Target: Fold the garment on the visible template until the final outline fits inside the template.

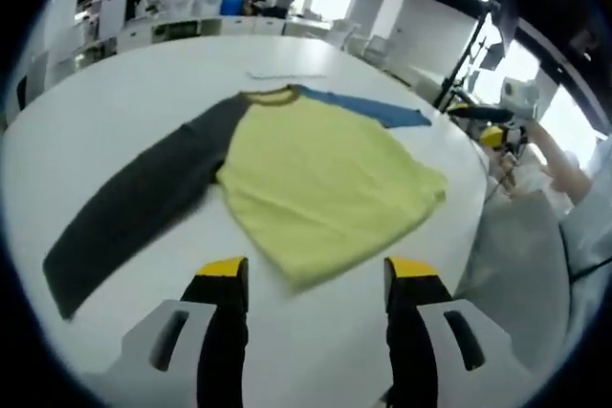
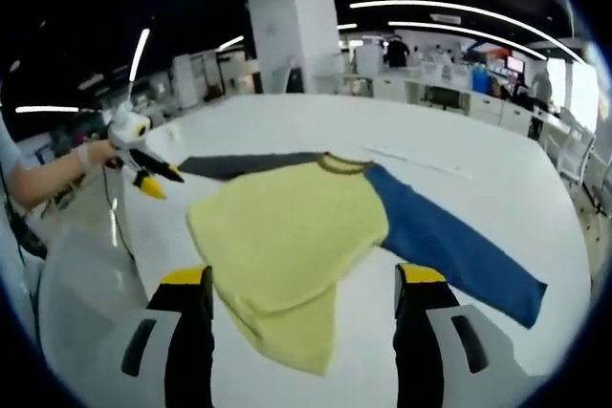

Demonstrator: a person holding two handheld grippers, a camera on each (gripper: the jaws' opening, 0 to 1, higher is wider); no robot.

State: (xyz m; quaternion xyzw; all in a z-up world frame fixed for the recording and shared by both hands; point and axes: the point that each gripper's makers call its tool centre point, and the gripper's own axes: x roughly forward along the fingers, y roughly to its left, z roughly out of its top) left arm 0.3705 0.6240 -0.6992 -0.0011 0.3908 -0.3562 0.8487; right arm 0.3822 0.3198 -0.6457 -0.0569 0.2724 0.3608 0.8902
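A long-sleeved shirt lies flat on the white table. Its yellow body is creased at the hem, with a dark grey sleeve stretched left and a blue sleeve reaching to the far right. In the right gripper view the yellow body is nearest, the blue sleeve runs right and the grey sleeve runs far left. My left gripper hovers open just short of the hem. My right gripper is open over the hem corner. The left gripper also appears at the left, held in a hand.
A pale thin strip lies on the table beyond the collar, also seen as a strip. A person's arm and grey clothing are at the table's right edge. Desks and chairs and a white pillar stand behind.
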